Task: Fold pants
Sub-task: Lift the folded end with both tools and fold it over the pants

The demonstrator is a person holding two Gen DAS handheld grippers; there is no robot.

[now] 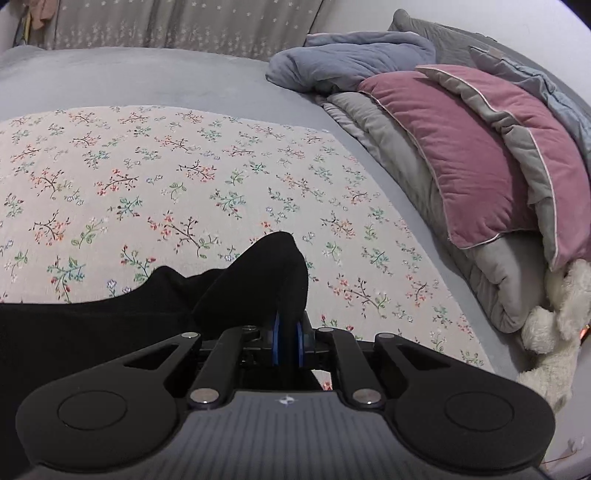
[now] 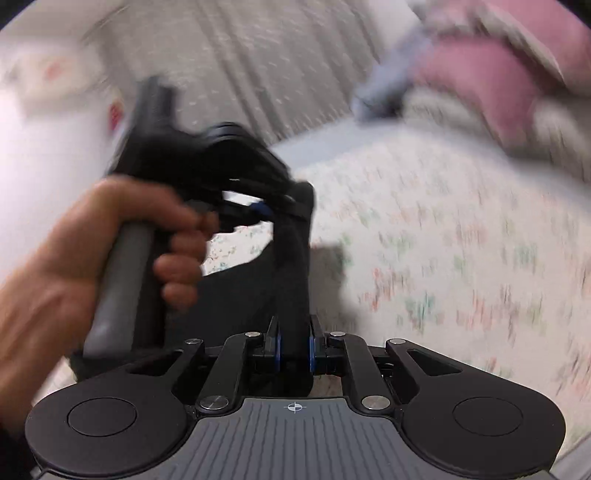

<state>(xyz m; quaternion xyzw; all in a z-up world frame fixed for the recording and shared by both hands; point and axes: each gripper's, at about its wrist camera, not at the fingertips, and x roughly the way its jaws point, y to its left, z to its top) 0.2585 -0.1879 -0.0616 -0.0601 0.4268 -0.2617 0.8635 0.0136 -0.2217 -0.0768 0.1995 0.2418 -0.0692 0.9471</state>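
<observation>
The black pants (image 1: 147, 306) hang over a floral sheet (image 1: 184, 177) on the bed. My left gripper (image 1: 287, 341) is shut on a bunched edge of the pants, which rises in a hump over its blue pads. In the right wrist view, which is blurred by motion, my right gripper (image 2: 294, 350) is shut on another part of the pants (image 2: 291, 266). The black cloth stretches up from it to the left gripper (image 2: 258, 214), held by a bare hand (image 2: 110, 251) at the left.
A pile of pink and grey pillows (image 1: 480, 166) and a blue-grey blanket (image 1: 351, 59) lies along the right of the bed. A white plush toy (image 1: 557, 325) lies at the lower right. A patterned curtain (image 1: 184, 26) hangs behind.
</observation>
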